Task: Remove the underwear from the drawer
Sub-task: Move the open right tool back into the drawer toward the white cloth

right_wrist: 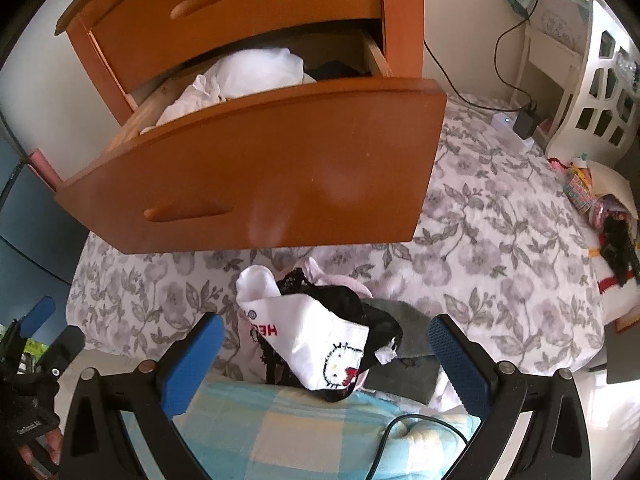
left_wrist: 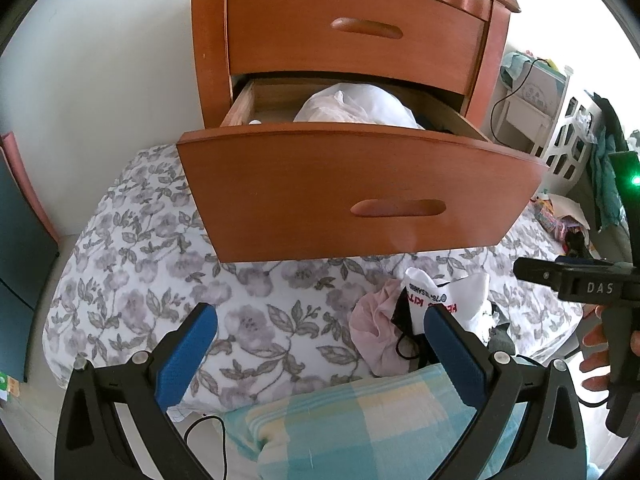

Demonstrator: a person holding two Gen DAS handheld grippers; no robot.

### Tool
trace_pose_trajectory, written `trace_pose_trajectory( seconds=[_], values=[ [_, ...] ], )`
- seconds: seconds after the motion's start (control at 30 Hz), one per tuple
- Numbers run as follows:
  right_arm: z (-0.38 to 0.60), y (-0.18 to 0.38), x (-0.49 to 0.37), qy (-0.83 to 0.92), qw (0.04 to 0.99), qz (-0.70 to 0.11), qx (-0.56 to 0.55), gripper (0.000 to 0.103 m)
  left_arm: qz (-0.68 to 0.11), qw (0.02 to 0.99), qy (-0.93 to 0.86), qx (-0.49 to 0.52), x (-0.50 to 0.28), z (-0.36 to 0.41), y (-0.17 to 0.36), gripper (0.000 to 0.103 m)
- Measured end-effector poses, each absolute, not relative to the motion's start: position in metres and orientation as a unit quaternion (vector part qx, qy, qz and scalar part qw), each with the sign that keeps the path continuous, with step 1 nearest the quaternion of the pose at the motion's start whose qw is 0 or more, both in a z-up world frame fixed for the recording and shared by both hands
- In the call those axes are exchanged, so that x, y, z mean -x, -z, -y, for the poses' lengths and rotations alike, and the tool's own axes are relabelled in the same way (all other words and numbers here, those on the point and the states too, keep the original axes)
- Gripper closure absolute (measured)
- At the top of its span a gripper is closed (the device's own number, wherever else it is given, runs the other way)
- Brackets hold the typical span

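Observation:
The wooden nightstand's lower drawer [left_wrist: 352, 188] [right_wrist: 256, 168] is pulled out, with a white bundle [left_wrist: 356, 106] [right_wrist: 256, 70] and dark cloth inside. A pile of underwear [right_wrist: 320, 344] [left_wrist: 416, 320], white with a cat print, black lace and pink, lies on the floral bedspread below the drawer front. My right gripper [right_wrist: 328, 364] hangs wide open over the pile, with the white piece between its blue pads [right_wrist: 192, 364] and no pad pressing on it. My left gripper [left_wrist: 320, 348] is open over bare bedspread, left of the pile.
A checked blue and yellow pillow [left_wrist: 360, 420] [right_wrist: 304, 432] lies nearest, with a black cable across it. A white bedside unit [right_wrist: 560, 40], a charger and small clutter [right_wrist: 600, 200] sit at the right. A blue panel [left_wrist: 20, 260] stands at the left.

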State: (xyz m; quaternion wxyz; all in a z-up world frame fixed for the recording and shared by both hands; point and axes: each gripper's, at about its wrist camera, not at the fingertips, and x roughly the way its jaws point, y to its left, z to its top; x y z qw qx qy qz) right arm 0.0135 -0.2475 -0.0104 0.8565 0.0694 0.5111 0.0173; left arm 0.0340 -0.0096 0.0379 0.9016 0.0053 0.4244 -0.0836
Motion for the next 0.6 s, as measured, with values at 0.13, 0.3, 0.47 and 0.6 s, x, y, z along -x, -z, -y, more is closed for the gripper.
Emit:
trace_pose_trajectory(
  seconds=[0.13,0.3,0.47,0.6],
  values=[
    [0.245,0.005,-0.015,-0.02,0.863,-0.501,-0.064,0.0,-0.426,0.901,0.082,-0.001,-0.036,0.008,-0.035,0.0],
    [0.242,-0.007,-0.016,-0.035,0.873,-0.481,-0.071,0.0,-0.417,0.906,0.074,0.019,-0.04,0.0,-0.036,0.0],
    [0.238,-0.02,-0.021,-0.04,0.883,-0.462,-0.073,0.0,-0.407,0.911,0.064,0.034,-0.045,-0.009,-0.036,0.0],
    [0.235,-0.031,-0.026,-0.044,0.889,-0.449,-0.08,0.0,-0.405,0.912,0.057,0.042,-0.05,-0.015,-0.033,0.0]
  ],
)
